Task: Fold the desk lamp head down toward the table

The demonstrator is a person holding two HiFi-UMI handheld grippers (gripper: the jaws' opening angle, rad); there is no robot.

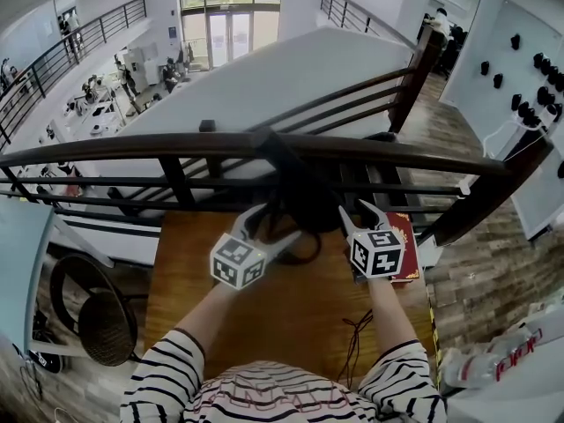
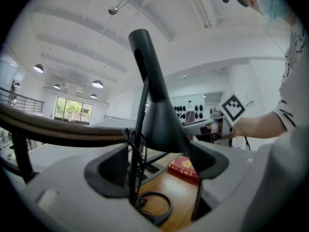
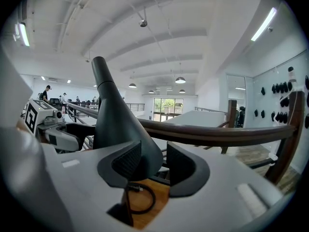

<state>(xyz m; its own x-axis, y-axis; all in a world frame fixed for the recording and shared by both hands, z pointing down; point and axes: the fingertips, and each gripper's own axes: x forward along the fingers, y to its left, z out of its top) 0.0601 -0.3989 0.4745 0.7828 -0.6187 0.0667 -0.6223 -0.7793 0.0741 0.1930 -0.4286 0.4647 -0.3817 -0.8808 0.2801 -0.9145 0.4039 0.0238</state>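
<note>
Both your left claw (image 1: 269, 226) and right claw (image 1: 359, 211) flank the black cone-shaded desk lamp (image 1: 306, 198) on the wooden desk (image 1: 291, 324) by the dark railing (image 1: 132, 148). Left gripper view: released, jaws wide around the shade (image 2: 164, 124) and thin stem (image 2: 136, 144). Right gripper view: released too, with the shade touching one jaw only.

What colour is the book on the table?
The book is dark red; left gripper view shows it best.
</note>
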